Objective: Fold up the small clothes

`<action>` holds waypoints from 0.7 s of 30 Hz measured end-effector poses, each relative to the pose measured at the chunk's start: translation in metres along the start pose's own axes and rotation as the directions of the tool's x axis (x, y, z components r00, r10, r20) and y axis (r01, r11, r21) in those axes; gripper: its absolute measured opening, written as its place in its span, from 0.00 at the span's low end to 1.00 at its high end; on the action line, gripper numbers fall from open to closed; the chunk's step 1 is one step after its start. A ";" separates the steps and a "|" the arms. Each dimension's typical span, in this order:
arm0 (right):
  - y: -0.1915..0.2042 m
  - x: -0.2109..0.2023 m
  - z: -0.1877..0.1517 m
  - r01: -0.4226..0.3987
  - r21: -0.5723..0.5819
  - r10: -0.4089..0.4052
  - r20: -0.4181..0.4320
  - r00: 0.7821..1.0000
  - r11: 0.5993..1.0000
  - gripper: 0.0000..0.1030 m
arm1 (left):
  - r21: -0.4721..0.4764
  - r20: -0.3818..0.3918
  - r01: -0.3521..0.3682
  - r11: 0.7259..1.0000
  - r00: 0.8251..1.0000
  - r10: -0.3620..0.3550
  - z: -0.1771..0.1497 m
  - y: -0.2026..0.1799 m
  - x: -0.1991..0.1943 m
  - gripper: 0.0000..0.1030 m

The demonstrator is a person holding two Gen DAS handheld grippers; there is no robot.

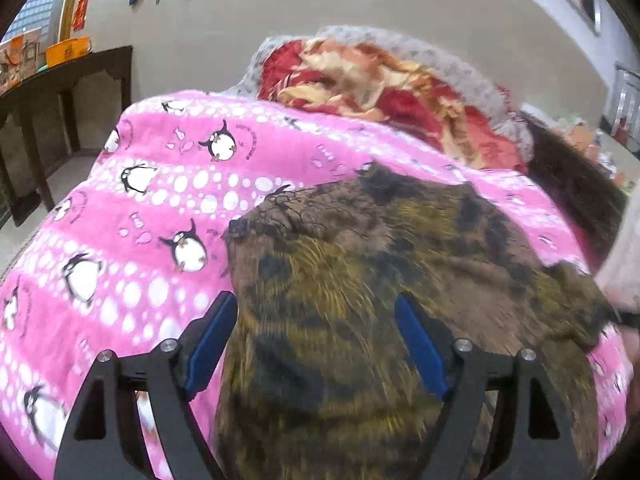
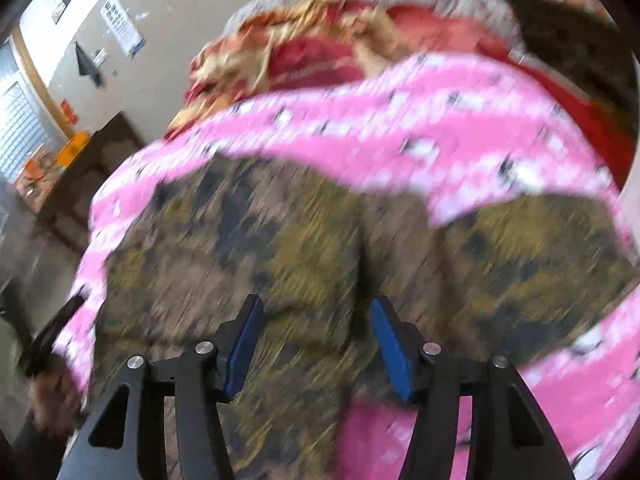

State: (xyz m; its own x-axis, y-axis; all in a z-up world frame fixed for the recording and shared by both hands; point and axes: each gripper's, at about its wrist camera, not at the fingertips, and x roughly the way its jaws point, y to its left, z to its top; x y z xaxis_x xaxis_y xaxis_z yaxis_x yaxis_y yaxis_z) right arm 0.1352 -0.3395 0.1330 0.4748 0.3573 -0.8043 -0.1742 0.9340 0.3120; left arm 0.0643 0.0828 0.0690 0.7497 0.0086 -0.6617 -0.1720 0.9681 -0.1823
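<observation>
A small brown, olive and black patterned garment [image 1: 360, 280] lies spread on a pink penguin-print blanket [image 1: 140, 208]. My left gripper [image 1: 315, 304] hovers over the garment's near left part, open, with nothing between its blue pads. In the right wrist view the picture is blurred. The same garment [image 2: 248, 248] fills the middle, with a fold of the pink blanket [image 2: 400, 140] lying across its far side. My right gripper [image 2: 317, 306] stands open above the garment, its pads apart from the cloth. The left gripper's black fingers [image 2: 52, 336] show at that view's left edge.
A red and cream floral quilt [image 1: 360, 80] with a grey fleece border is heaped behind the blanket. At the far left stands a dark wooden table [image 1: 60, 80] carrying an orange basin [image 1: 66, 50]. A hand [image 2: 52, 396] is at the lower left of the right wrist view.
</observation>
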 end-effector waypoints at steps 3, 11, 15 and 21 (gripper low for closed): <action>0.006 0.010 -0.022 -0.086 0.036 0.087 -0.023 0.996 0.996 0.59 | -0.012 -0.027 0.005 1.000 1.000 -0.005 0.003 -0.005 0.029 0.78; -0.011 0.055 -0.034 -0.080 0.244 0.078 0.017 0.997 0.967 0.48 | 0.020 -0.102 -0.044 0.999 0.994 0.046 -0.020 -0.013 0.063 0.84; -0.029 0.057 -0.034 -0.130 0.395 0.106 0.083 0.991 0.910 0.14 | 0.025 -0.105 -0.043 0.999 0.993 0.046 -0.020 -0.015 0.064 0.86; -0.027 0.039 -0.039 -0.051 0.330 0.035 0.055 0.998 0.943 0.05 | 0.030 -0.109 -0.032 0.999 0.993 0.036 -0.018 -0.016 0.068 0.90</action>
State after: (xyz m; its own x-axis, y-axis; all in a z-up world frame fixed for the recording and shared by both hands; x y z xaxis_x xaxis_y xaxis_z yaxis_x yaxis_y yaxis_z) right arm 0.1249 -0.3503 0.0736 0.5153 0.3885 -0.7639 0.0961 0.8596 0.5019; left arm 0.1065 0.0634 0.0143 0.6689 0.0156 -0.7432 -0.1768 0.9744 -0.1386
